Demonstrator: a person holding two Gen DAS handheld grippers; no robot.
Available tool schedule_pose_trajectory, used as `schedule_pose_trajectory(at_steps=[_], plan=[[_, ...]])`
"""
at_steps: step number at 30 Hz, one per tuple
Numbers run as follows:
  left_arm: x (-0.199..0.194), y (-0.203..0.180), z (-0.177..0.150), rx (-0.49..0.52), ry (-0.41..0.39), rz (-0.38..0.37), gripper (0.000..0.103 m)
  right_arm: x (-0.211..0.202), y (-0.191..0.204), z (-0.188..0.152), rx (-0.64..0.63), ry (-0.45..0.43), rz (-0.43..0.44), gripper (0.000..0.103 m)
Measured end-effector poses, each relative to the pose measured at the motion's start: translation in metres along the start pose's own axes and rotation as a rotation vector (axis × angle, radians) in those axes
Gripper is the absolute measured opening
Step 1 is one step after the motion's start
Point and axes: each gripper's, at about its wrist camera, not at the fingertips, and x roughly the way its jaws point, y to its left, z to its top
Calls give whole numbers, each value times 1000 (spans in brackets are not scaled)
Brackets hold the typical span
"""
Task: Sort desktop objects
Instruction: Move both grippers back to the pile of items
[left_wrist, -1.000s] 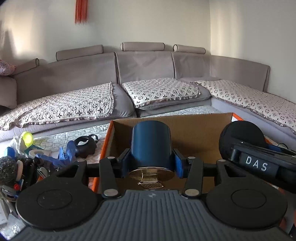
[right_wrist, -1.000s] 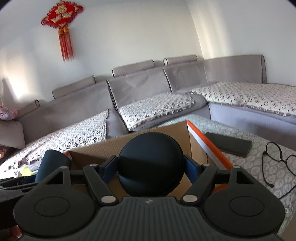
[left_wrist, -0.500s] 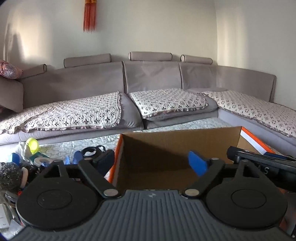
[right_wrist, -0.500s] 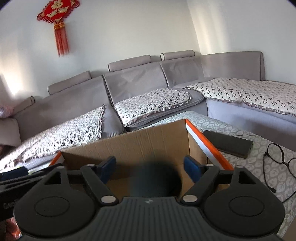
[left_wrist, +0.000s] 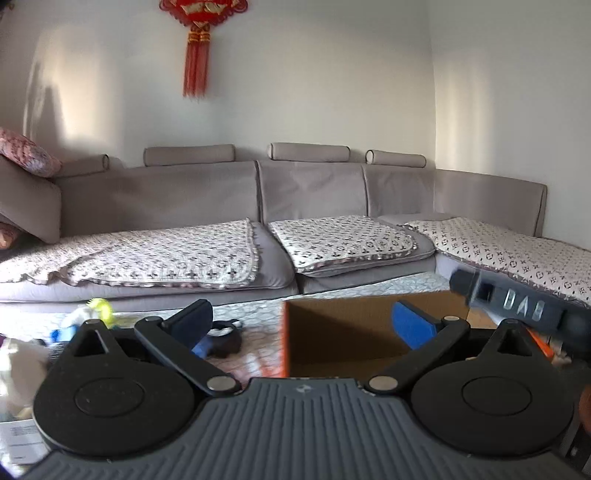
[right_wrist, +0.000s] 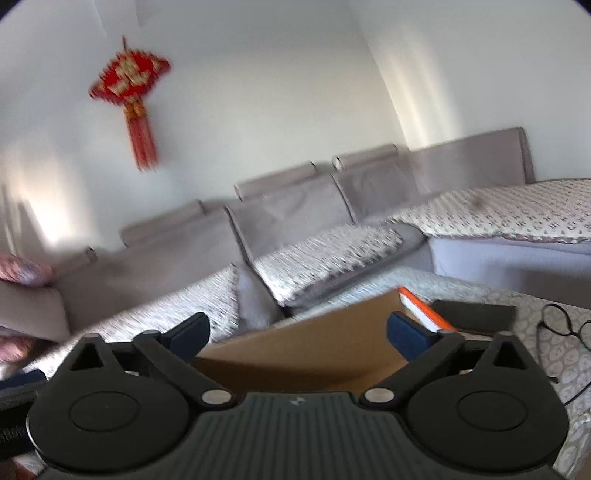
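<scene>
Hovering with its blue fingers spread wide and nothing between them, the left gripper (left_wrist: 303, 321) sits above the near left corner of the cardboard box (left_wrist: 343, 332). At the far left of the left wrist view a blurred heap of small desktop objects (left_wrist: 88, 314) lies on the patterned table cover (left_wrist: 255, 314), among them something yellow-green and something blue; what each one is cannot be told. Just left of the box a dark rounded item (left_wrist: 225, 338) rests on the cover, partly hidden by the gripper's left finger. The box stands open-topped with an orange edge on its left corner, and its inside is not visible from here. To the right, the other tool's dark body with pale lettering crosses above the box's right side.

From the right wrist view, the right gripper (right_wrist: 297, 330) is likewise released, fingers apart and empty, over the box's brown wall. Right of the box, beside its orange-edged flap, lies a dark flat case (right_wrist: 476, 314), and further right a pair of glasses (right_wrist: 565, 325) rests on the cover. A grey sofa (right_wrist: 369, 206) and a red wall ornament (right_wrist: 133, 92) fill the background.
</scene>
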Motion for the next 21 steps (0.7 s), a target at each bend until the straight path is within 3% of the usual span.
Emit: schedule_pose_trajectory(at_steps=[5, 9, 11, 13, 16, 21], plan=[[-48, 50, -37, -10, 34, 95, 103, -34, 32, -22, -10, 5, 114, 103], [-75, 92, -76, -16, 81, 250, 103, -49, 74, -61, -123, 94, 261, 103], [-80, 118, -91, -23, 135, 332, 103, -49, 97, -83, -186, 162, 312, 99], [-83, 143, -98, -53, 171, 402, 103, -44, 120, -103, -252, 221, 355, 88], [-84, 171, -106, -83, 179, 482, 103, -33, 150, -128, -337, 309, 400, 77], [-71, 195, -119, -77, 195, 515, 103, -25, 179, -159, -447, 344, 394, 68]])
